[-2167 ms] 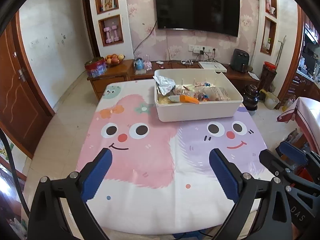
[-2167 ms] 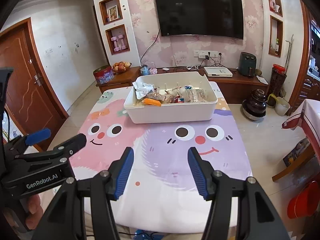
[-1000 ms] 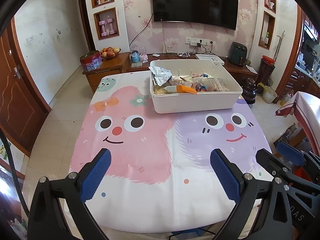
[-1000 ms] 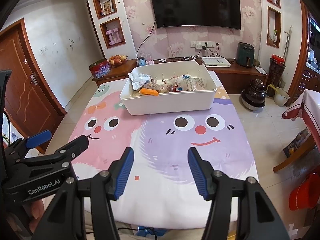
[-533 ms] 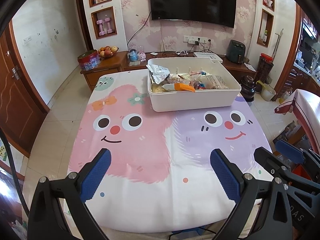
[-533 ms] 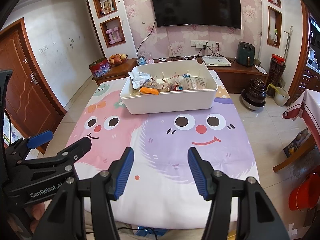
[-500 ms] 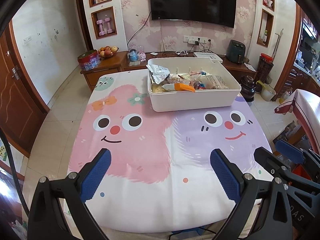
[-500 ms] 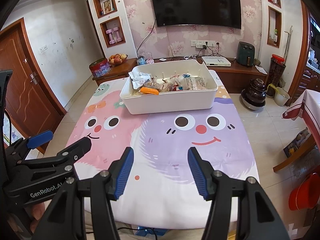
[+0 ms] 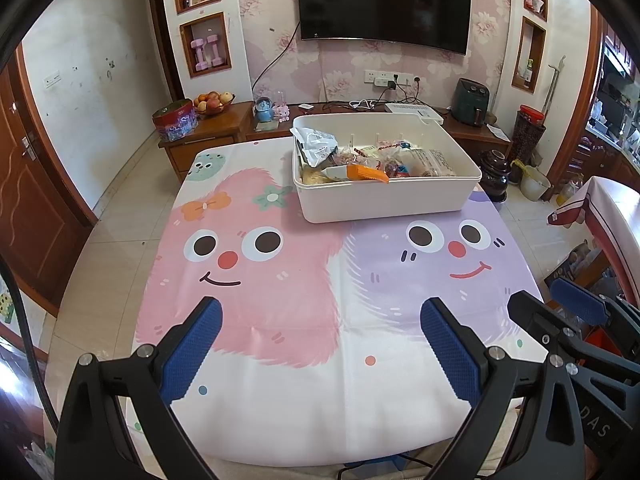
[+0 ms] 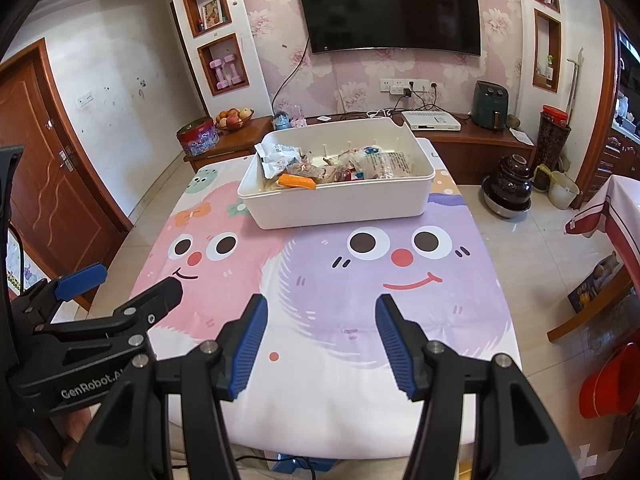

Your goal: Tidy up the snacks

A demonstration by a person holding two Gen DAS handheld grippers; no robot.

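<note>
Left wrist view: we hold our left claw and right claw wide open, empty; ahead, one white rectangular plastic bin of crinkly snacks.

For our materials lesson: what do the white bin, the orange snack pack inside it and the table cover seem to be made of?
White bin: likely moulded plastic, smooth matte walls, rounded rim.
Orange snack pack: probably plastic film wrapper; flat, thin.
Table cover: looks like printed vinyl or coated cloth; faint sheen, soft creases.

Wall-mounted television on pink floral wallpaper
</note>
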